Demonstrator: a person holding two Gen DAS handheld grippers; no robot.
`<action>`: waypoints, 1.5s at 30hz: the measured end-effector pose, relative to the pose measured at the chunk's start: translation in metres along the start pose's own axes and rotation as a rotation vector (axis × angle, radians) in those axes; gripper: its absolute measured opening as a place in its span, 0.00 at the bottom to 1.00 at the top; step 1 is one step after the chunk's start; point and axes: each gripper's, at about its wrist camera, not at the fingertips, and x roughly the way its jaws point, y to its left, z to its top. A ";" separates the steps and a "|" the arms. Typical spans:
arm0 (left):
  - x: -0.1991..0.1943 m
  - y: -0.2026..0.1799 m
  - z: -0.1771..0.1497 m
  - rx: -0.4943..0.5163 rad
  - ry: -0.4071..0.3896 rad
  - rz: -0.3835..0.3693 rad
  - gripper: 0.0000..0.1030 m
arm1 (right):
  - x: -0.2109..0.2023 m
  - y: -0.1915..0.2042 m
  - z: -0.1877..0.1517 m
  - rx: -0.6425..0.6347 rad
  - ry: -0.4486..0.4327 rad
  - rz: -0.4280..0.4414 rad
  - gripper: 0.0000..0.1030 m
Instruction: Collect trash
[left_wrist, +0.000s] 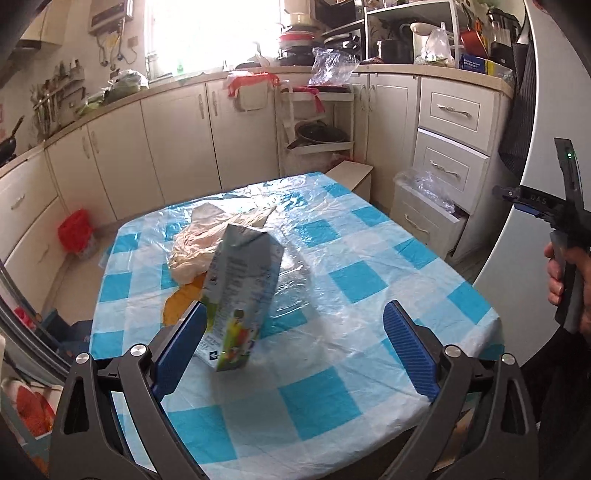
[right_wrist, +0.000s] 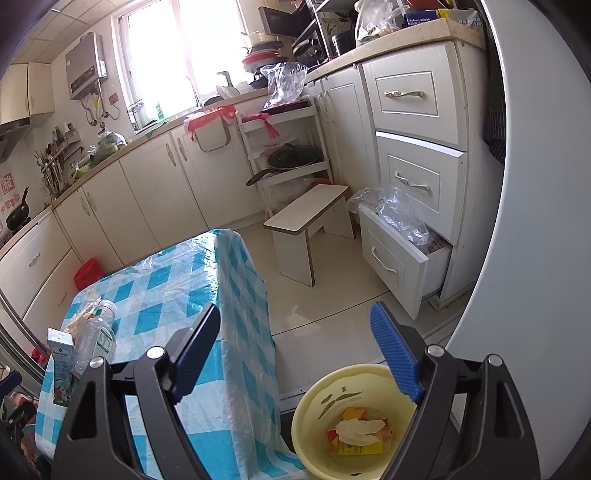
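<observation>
A grey-green drink carton (left_wrist: 242, 295) stands tilted on the blue checked tablecloth (left_wrist: 332, 280), close to my left gripper's left pad. My left gripper (left_wrist: 295, 347) is open and empty, with the carton just inside its left finger. Behind the carton lie a crumpled cream plastic bag (left_wrist: 207, 243) and an orange wrapper (left_wrist: 184, 299). My right gripper (right_wrist: 295, 354) is open and empty, off the table's right side, above a yellow bin (right_wrist: 354, 417) holding paper and wrapper scraps. In the right wrist view the carton (right_wrist: 61, 365) and a clear plastic bottle (right_wrist: 94, 336) stand at the table's left.
Cream kitchen cabinets (left_wrist: 177, 133) run behind the table. A white step stool (right_wrist: 306, 229) stands on the floor, next to an open drawer (right_wrist: 402, 251) stuffed with clear plastic. A red bin (left_wrist: 75, 232) sits on the floor at left. The fridge (right_wrist: 524, 258) is at the right.
</observation>
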 end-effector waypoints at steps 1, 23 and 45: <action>0.005 0.007 -0.002 0.008 0.013 -0.004 0.90 | 0.001 0.001 -0.001 0.001 0.003 0.001 0.78; 0.082 0.049 -0.001 0.016 0.153 -0.076 0.63 | 0.026 0.027 -0.009 -0.058 0.074 0.023 0.78; 0.001 0.113 -0.075 -0.366 0.054 0.121 0.61 | 0.010 0.088 -0.030 -0.209 0.085 0.226 0.78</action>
